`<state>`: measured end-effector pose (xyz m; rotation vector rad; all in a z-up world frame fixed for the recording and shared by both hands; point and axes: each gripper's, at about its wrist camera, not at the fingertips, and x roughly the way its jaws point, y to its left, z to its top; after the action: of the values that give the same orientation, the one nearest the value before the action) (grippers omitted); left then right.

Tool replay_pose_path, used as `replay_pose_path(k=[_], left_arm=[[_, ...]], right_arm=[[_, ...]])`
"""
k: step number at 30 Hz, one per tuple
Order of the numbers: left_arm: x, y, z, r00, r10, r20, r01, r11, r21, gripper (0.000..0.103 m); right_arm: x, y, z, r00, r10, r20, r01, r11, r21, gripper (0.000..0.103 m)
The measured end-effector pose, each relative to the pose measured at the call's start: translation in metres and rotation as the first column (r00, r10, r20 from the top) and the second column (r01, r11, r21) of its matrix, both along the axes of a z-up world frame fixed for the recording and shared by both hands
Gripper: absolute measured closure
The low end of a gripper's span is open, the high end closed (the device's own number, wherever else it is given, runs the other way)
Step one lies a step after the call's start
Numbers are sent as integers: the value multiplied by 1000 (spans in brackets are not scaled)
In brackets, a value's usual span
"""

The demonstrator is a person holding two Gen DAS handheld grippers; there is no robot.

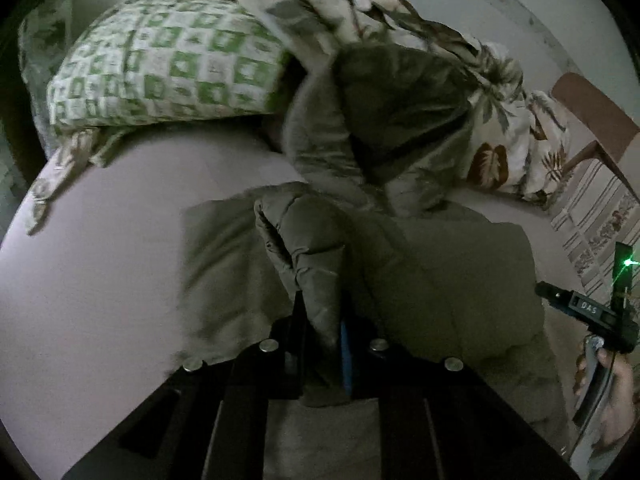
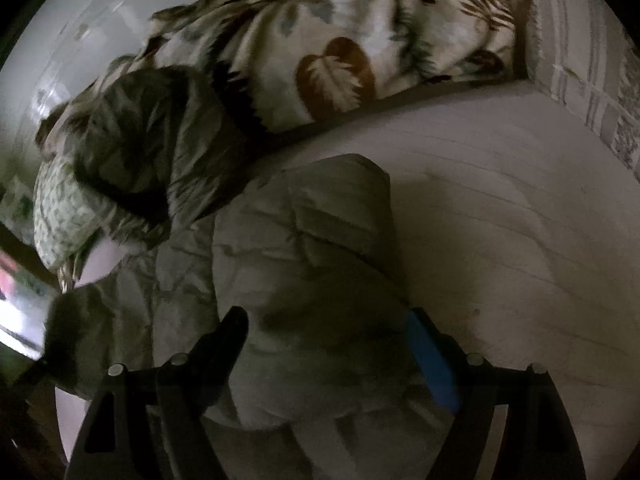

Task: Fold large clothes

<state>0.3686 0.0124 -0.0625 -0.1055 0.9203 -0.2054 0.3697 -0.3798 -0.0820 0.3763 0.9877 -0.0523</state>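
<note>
My left gripper [image 1: 322,320] pinching jacket [image 1: 400,264] fold on bed [image 1: 100,240]. Right gripper [image 2: 328,340] spread wide, straddling jacket bulk. Only left view catching green pillow [image 1: 168,64] clearly.

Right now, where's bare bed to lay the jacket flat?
Bare sheet left of the jacket, below the green checked pillow. More bare sheet right of the jacket, up to the striped mattress edge. Crowded along the wall: pillow and leaf-print blanket.
</note>
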Motion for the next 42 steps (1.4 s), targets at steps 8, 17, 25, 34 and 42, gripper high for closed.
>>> replay_pose_path(k=[8,17,25,34,42], left_arm=[[9,15,-75,993,26,-115,-17,996,82,83],[-3,23,-68,996,26,-83,-19,995,94,61],[-5,42,-76,992,67,-108,-63,997,40,34],[-19,33,-19,999,20,48,-24,996,84,34],[2,35,-25,999,-46,8,46,998,49,32]], right_arm=[[12,51,-35,989,95,-111,-110,984,-137,19],[8,48,-26,991,71,-110,-87,985,-147,14],[10,66,-37,975,151,-162,-177,971,-160,14],[27,69,38,975,220,-38,-223,959,-173,14],[137,93,121,926,354,132,-333,930,-154,14]])
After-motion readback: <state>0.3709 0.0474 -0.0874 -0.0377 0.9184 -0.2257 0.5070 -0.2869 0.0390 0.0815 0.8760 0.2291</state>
